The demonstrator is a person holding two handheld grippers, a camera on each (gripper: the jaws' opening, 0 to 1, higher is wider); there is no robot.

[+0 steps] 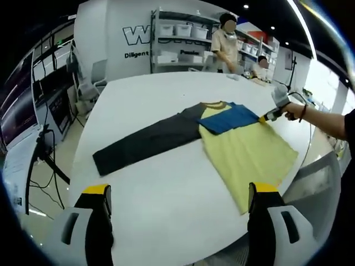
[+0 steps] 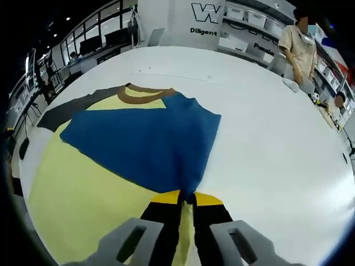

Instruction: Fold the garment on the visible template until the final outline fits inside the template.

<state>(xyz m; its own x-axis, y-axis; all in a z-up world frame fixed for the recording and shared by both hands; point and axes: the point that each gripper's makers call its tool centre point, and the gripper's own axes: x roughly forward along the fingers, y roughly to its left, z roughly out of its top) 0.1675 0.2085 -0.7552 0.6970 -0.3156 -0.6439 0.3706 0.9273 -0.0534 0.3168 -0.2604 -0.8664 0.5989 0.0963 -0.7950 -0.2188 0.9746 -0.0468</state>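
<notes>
On the white desk (image 1: 166, 188) the garment (image 1: 244, 149) is spread flat, its yellow body toward the near edge and a dark sleeve (image 1: 144, 145) stretched out sideways. The blue sleeve (image 2: 144, 144) has been laid across the chest, its cuff clamped between the closed fingers of the right gripper (image 2: 186, 198). The left gripper (image 1: 177, 199) is held above the desk's near edge, fingers apart and empty. The cuff should be drawn taut, laid level, and released only once flat; no template outline can be made out, possibly hidden beneath the cloth.
</notes>
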